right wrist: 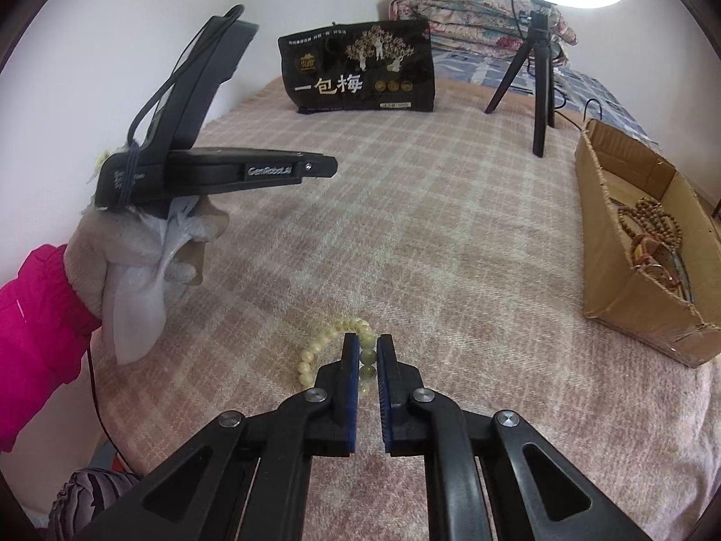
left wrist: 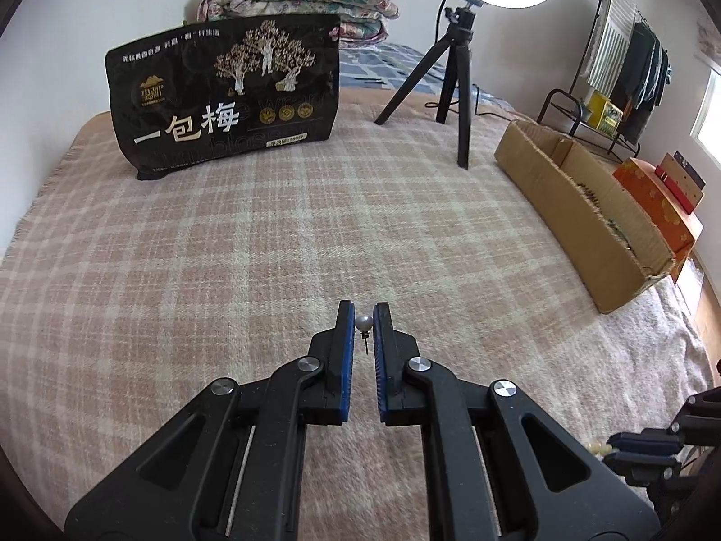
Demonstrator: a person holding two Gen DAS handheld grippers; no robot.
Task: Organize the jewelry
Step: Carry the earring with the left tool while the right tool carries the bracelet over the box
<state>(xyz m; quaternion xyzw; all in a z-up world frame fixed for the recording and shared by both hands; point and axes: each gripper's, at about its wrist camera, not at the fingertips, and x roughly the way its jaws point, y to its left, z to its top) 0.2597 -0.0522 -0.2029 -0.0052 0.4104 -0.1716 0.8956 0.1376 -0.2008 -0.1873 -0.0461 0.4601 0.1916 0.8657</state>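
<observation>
one earring (left wrist: 364,324) – one bracelet (right wrist: 335,342)

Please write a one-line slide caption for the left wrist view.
Left gripper pinches a pearl stud earring above the plaid blanket, cardboard box at right.

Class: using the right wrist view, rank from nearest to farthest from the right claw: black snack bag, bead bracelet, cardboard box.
1. Pale green bead bracelet, between the right claw's fingers.
2. Open brown cardboard box, to the right.
3. Black printed snack bag, far back, left of centre.
</observation>
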